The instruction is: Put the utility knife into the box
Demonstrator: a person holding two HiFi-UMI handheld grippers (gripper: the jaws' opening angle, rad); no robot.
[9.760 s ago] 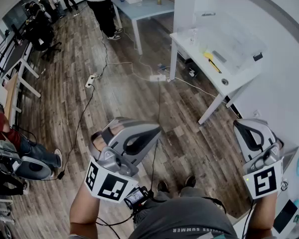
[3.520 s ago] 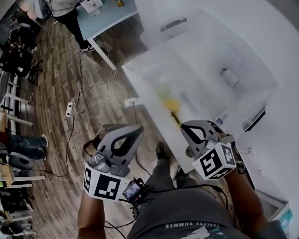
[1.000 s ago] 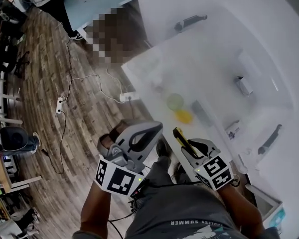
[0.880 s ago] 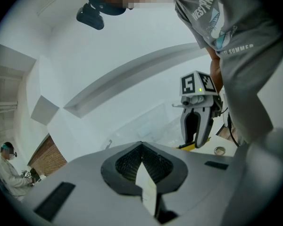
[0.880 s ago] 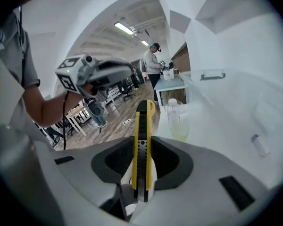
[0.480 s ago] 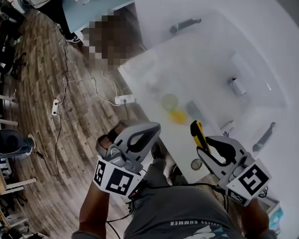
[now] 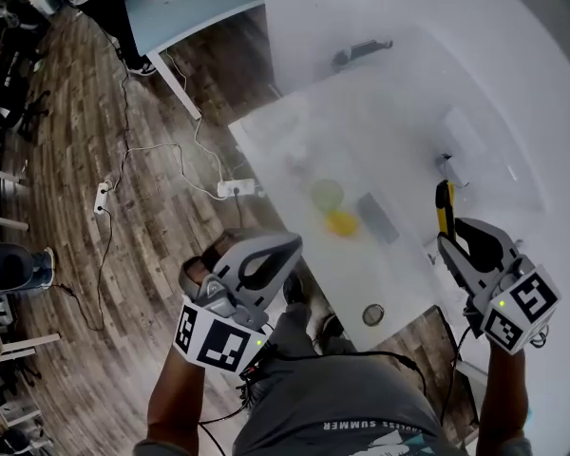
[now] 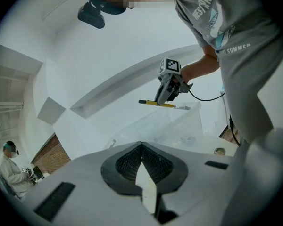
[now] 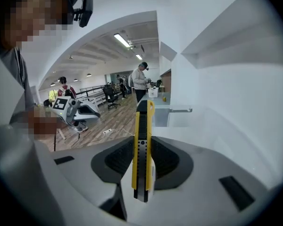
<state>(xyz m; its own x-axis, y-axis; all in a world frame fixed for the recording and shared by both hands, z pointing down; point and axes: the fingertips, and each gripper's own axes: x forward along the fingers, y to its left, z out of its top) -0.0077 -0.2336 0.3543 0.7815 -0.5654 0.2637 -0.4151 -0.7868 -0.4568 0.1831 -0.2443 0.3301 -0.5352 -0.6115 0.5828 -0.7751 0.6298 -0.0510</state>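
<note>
Utility knife (image 9: 142, 149), yellow and black: clamped lengthwise between the jaws of the right gripper (image 7: 453, 243), in the air just above the clear box (image 8: 179, 124) on the white table (image 7: 356, 278). Left gripper (image 7: 290, 247): jaws together, empty.

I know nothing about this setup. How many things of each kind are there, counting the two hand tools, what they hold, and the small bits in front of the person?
Grippers: 2, left gripper and right gripper
Utility knife: 1, yellow, held by the right gripper
Round pieces: 2, green round piece and yellow round piece
Grey flat block: 1
Total: 6
</note>
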